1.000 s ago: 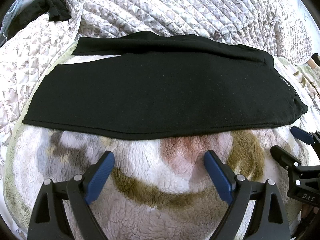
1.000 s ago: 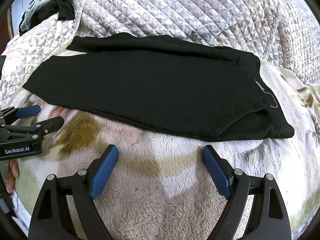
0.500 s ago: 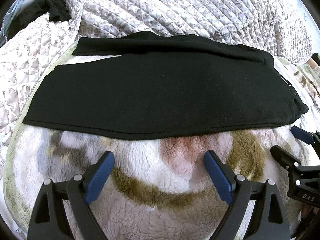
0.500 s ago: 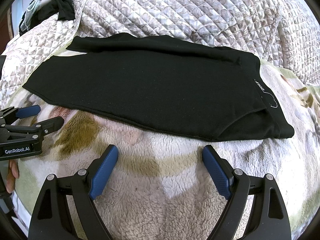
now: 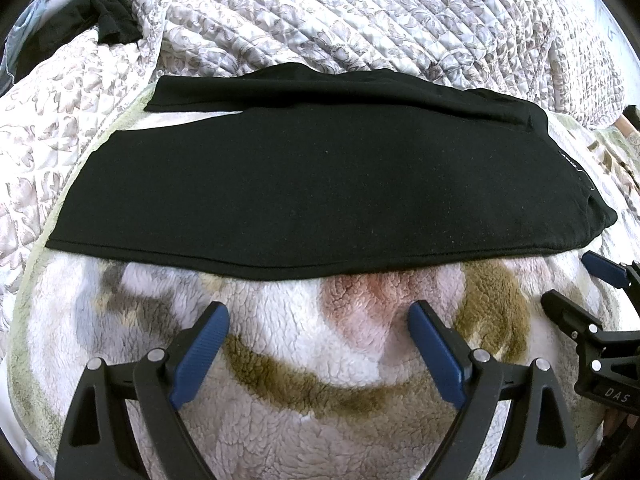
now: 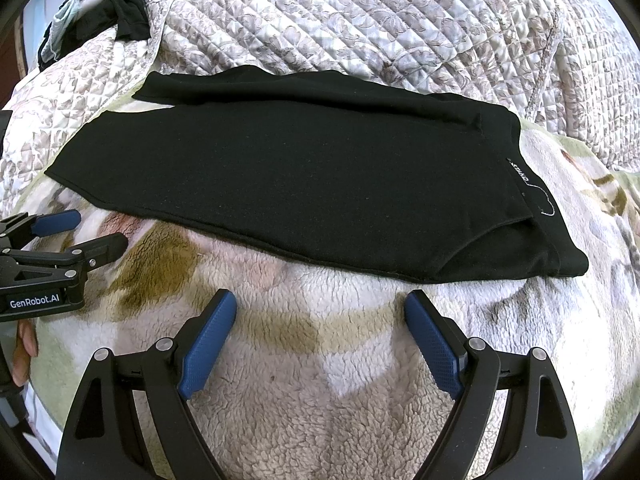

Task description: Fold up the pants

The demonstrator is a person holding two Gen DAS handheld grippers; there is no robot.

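- On the fleece blanket [image 5: 304, 364] that covers the bed, we see black pants [image 5: 320, 184] lying flat, folded lengthwise, stretched left to right.
- Waistband end of the pants lies toward the bed's right side, with a small white label [image 6: 520, 176] showing there.
- Behind the pants a quilt [image 6: 360, 20] is bunched toward the far edge.
- Our left tool [image 5: 318, 322] hovers over bare blanket near the pants' near hem, jaws spread wide, holding nothing.
- Our right tool [image 6: 320, 312] sits likewise just short of the hem, jaws wide apart and empty.
- Dark clothing [image 6: 128, 20] lies at the far left corner of the bed.
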